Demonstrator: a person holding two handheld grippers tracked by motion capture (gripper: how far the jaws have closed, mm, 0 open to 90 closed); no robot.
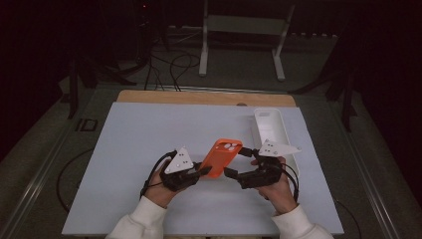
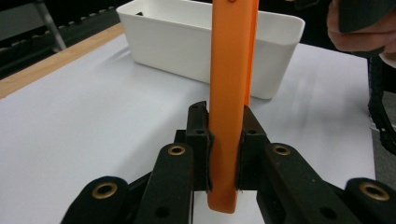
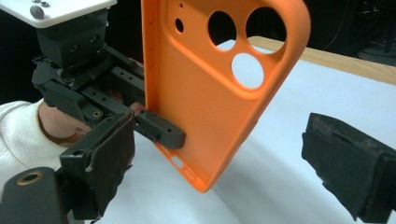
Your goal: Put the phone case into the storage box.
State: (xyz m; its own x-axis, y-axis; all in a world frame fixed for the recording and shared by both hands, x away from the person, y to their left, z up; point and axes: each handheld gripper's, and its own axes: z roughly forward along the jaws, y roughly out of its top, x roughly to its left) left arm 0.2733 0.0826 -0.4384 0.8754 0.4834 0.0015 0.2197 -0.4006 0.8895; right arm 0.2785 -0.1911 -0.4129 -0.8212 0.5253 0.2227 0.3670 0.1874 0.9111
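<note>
Item: orange phone case (image 1: pixel 222 156), with round camera cut-outs at one end, is held clear above the white table mat (image 1: pixel 149 149), near the mat's middle and just in front of the white rectangular bin (image 1: pixel 272 130) that stands at the mat's far right corner. Left gripper (image 1: pixel 205 171): its two black jaws are pressed onto the case's lower end, one pad on each face, as is seen edge-on in the left gripper view, where the case (image 2: pixel 229 107) rises upright between the pads and the bin (image 2: pixel 196 46) is seen behind it on the mat (image 2: pixel 84 121). Right gripper (image 1: pixel 238 163): its jaws are spread wide and nothing is pinched by them; in the right gripper view the case (image 3: pixel 219 93) is seen between and beyond the two parted pads, apart from both, with the left gripper (image 3: pixel 161 130) clamped on its edge. The mat (image 3: pixel 280 154) is seen beneath. A wooden table edge (image 1: pixel 204 97) is shown beyond the mat's far side. Both grippers are held by hands in white sleeves (image 1: pixel 144 219) at the mat's near edge.
</note>
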